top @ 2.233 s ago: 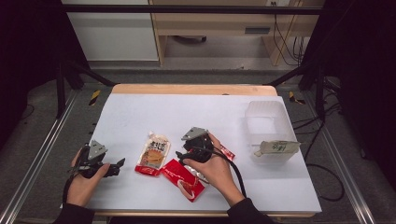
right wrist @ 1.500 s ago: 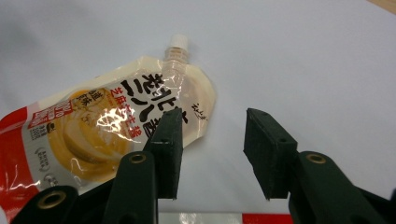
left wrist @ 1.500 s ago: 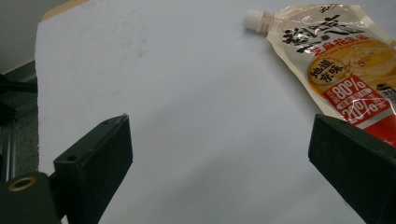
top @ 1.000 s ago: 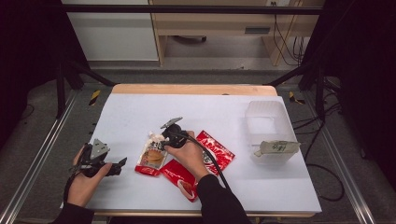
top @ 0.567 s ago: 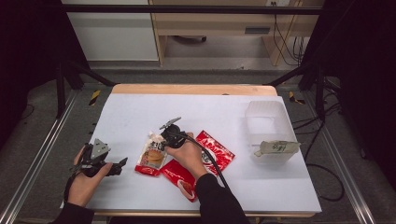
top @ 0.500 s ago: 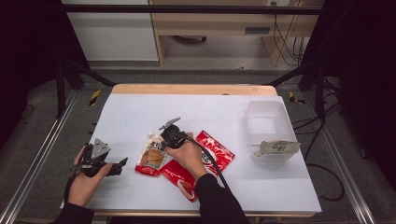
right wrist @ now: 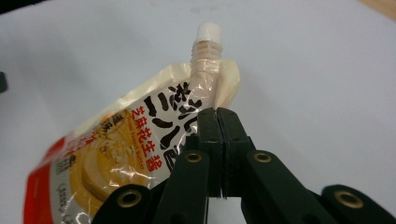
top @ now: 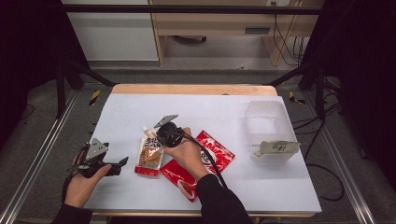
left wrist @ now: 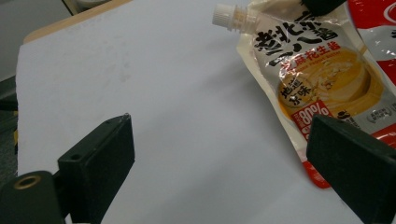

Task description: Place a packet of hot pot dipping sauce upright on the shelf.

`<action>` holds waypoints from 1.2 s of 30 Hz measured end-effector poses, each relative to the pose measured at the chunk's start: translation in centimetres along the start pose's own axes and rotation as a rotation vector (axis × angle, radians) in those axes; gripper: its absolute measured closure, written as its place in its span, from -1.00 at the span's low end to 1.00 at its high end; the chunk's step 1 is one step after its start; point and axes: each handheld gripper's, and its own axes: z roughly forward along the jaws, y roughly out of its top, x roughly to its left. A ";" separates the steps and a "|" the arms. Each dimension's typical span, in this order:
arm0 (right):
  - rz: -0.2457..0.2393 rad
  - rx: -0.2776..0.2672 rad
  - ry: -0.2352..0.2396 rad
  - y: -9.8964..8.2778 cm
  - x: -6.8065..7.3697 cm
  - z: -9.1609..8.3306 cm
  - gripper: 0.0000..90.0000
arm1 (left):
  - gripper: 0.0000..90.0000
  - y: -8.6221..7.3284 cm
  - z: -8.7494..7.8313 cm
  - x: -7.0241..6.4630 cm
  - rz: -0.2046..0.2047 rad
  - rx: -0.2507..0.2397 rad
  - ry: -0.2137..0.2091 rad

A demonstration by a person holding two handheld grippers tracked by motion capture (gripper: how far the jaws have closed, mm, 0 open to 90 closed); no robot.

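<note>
1. Step in hand: I judge this to be the grasp stage of a pick. My right claw [right wrist: 218, 116] sits at the upper edge of the spouted sauce pouch [top: 150, 156], just below its white screw cap [right wrist: 208, 31].
2. Location of the pouch: it lies flat on the white counter [top: 215, 112], left of centre, cap end pointing away from me. A red packet [top: 212, 154] lies beside it on the right, partly under my right forearm.
3. Right claw state: the jaws are pressed together with no gap visible in the right gripper view. Whether pouch film is pinched between them I cannot tell; the tips overlap the printed top edge.
4. Left claw [left wrist: 219, 163] state: jaws spread wide, holding nothing, hovering over bare counter near the pouch's lower corner.
5. Next move, as I judge it: confirm the grip, then lift slowly. The likely destination is the clear tub [top: 268, 123] at the right, where another pouch [top: 278, 148] rests on the rim.
</note>
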 end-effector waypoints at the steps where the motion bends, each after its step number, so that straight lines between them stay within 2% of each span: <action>1: -0.009 -0.009 0.000 0.2 0.1 -0.3 1.00 | -0.82 0.1 -0.1 0.1 -0.004 -0.004 -0.009; 4: -0.046 -0.038 0.003 1.4 0.7 -1.6 1.00 | -0.81 0.5 -0.3 0.2 -0.002 -0.002 -0.031; 7: -0.070 -0.061 0.007 2.2 1.1 -2.5 1.00 | -0.80 1.2 -0.6 0.2 0.026 0.003 -0.046; 11: -0.118 -0.086 0.019 3.3 2.3 -3.7 1.00 | -0.78 2.0 -1.1 0.4 0.073 0.020 -0.061; 14: -0.156 -0.099 0.040 3.8 3.3 -4.2 1.00 | -0.75 2.6 -1.5 0.8 0.083 0.021 -0.080; 20: -0.218 -0.117 0.084 4.1 5.0 -5.0 1.00 | -0.69 3.3 -2.2 1.4 0.098 0.000 -0.112; 24: -0.251 -0.120 0.109 4.2 6.0 -5.3 1.00 | -0.65 3.9 -2.5 1.4 0.128 -0.011 -0.130; 28: -0.279 -0.117 0.131 4.2 6.5 -5.6 1.00 | -0.60 4.2 -2.5 1.4 0.133 -0.028 -0.151; 36: -0.306 -0.106 0.154 4.2 7.0 -5.9 1.00 | -0.46 5.1 -2.2 0.8 0.176 -0.041 -0.190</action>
